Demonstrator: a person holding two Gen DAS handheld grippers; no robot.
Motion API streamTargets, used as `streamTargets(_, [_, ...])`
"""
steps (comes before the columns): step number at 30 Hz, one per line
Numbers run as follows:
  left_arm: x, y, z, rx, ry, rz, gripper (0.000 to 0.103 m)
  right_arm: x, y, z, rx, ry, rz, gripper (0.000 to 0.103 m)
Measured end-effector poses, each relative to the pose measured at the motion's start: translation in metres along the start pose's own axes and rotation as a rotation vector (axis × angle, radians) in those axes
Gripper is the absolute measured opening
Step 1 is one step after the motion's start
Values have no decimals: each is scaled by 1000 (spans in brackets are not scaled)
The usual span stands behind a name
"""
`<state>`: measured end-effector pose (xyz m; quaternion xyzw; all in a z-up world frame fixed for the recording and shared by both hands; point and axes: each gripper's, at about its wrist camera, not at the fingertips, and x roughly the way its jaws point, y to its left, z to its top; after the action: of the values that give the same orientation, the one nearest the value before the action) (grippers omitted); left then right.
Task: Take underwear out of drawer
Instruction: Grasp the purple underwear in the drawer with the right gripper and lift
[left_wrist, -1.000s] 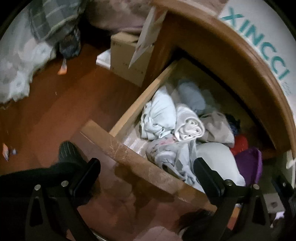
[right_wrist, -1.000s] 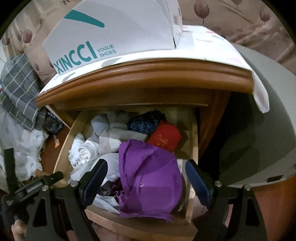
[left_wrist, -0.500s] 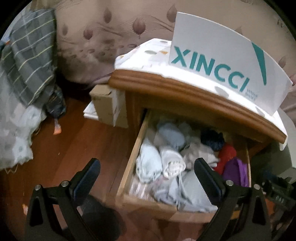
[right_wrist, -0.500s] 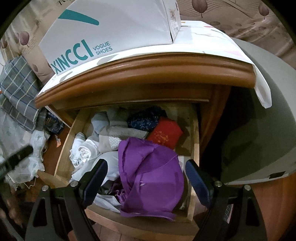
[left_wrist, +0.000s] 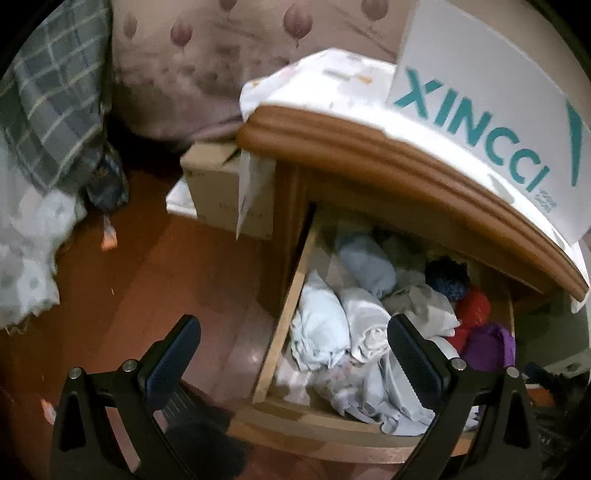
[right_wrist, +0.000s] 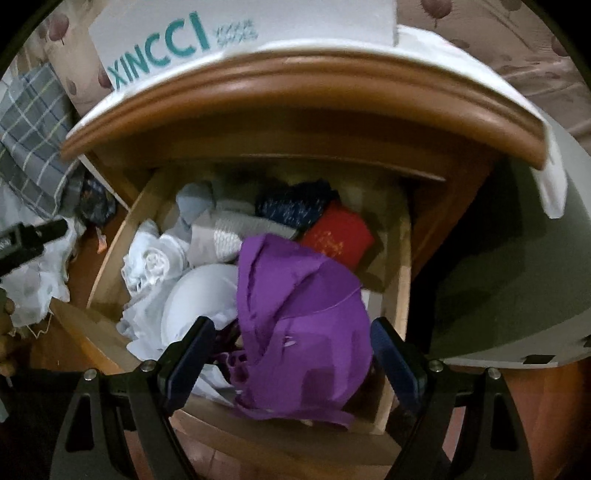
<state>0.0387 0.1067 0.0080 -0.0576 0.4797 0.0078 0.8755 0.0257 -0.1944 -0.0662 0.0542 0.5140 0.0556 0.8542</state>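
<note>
The wooden drawer (right_wrist: 400, 280) of a nightstand stands open and is full of rolled and crumpled underwear. A purple garment (right_wrist: 299, 317) lies on top at the front right, beside a red piece (right_wrist: 338, 234), a dark blue piece (right_wrist: 291, 206) and white pieces (right_wrist: 155, 258). My right gripper (right_wrist: 290, 354) is open, just above the purple garment, its fingers on either side. My left gripper (left_wrist: 291, 354) is open and empty over the drawer's left wall (left_wrist: 286, 317). The white rolls (left_wrist: 364, 317) show there too.
A white XINCCI shoe box (left_wrist: 491, 92) sits on the nightstand top (left_wrist: 369, 144). A cardboard box (left_wrist: 221, 195) stands on the wooden floor to the left. Plaid and white bedding (left_wrist: 48, 122) hangs at far left. A grey surface (right_wrist: 517, 273) lies right of the drawer.
My right gripper has moved forward and lower, closer to the purple garment. My left gripper has pulled back from the drawer front and lifted, then shifted left.
</note>
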Motion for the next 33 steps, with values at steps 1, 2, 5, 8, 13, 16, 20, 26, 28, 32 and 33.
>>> streamTargets(1, [-2,-1,0,10,-6,-3,100,3,2,2,-3,15,-7,88])
streamTargets(2, [-3,-2,-1,16,-9,-4,100,7,3,5,-10,35,-28,88])
streamTargets(5, [-2,-1,1,24,-5,15,100,16,4,12,-25,75,-74,88])
streamTargets(8, [0,3,3,10,2,18,100,23,6,18,-42,103,-89,88])
streamTargets(13, [8,8,3,-17,45,17,100,39,11,22,-83,158,-128,88])
streamTargets(16, [11,10,3,-20,59,26,100,53,9,22,-92,208,-124,88])
streamTargets(20, [15,15,3,-58,70,26,100,63,9,21,-118,252,-136,88])
streamTargets(26, [21,16,1,-76,100,19,100,75,10,18,-182,316,-176,81])
streamTargets(28, [23,14,1,-70,106,17,100,76,9,16,-194,311,-175,78])
streamTargets(32, [25,12,0,-61,111,30,100,72,9,13,-197,282,-183,62])
streamTargets(33, [26,11,0,-61,112,29,100,72,7,15,-194,275,-185,58])
